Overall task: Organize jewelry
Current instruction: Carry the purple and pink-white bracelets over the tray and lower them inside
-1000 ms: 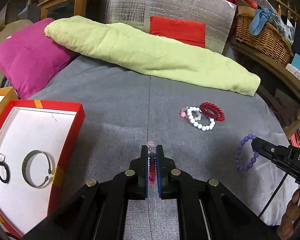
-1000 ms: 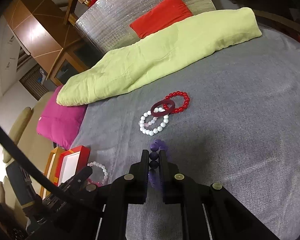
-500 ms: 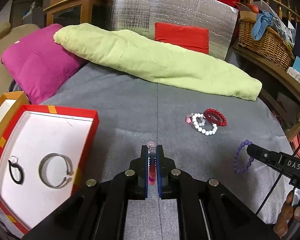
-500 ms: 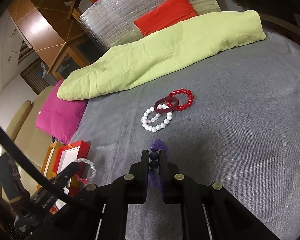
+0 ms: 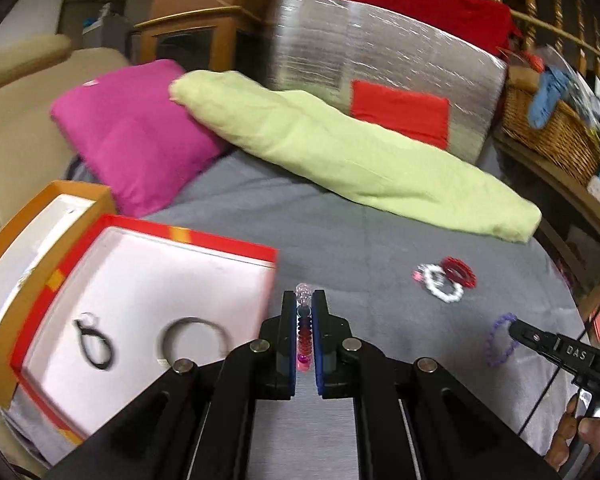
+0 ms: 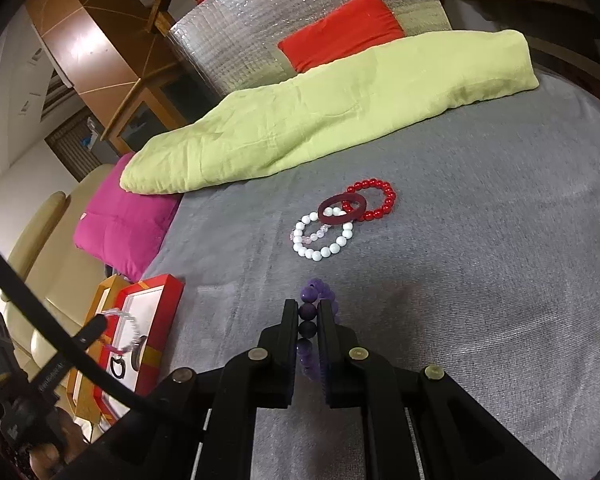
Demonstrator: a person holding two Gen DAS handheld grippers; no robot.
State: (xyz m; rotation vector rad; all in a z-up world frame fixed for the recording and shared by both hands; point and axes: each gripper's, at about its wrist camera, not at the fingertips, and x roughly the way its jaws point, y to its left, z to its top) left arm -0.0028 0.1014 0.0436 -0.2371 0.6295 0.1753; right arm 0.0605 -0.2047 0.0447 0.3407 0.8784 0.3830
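My left gripper [image 5: 304, 300] is shut on a clear and pink bead bracelet [image 5: 303, 332] and holds it by the right edge of the red box [image 5: 188, 240]; in the right wrist view the bracelet [image 6: 124, 330] hangs over the box [image 6: 168, 304]. A grey bangle [image 5: 192, 342] and a black ring clasp [image 5: 94, 346] lie inside the box. My right gripper [image 6: 309, 308] is shut on a purple bead bracelet [image 6: 318, 290] above the grey bedcover. A white bead bracelet [image 6: 322, 236], a dark red bangle [image 6: 342, 210] and a red bead bracelet [image 6: 374, 200] lie together ahead.
An orange box lid [image 5: 24, 236] sits left of the red box. A magenta pillow [image 5: 140, 136], a green bolster [image 5: 340, 156] and a silver foil cushion [image 5: 388, 80] line the back. A wicker basket [image 5: 548, 128] stands at the right.
My left gripper has swung left with its bracelet, so the red box is now closer and nearer the middle of its view. The right gripper has hardly moved.
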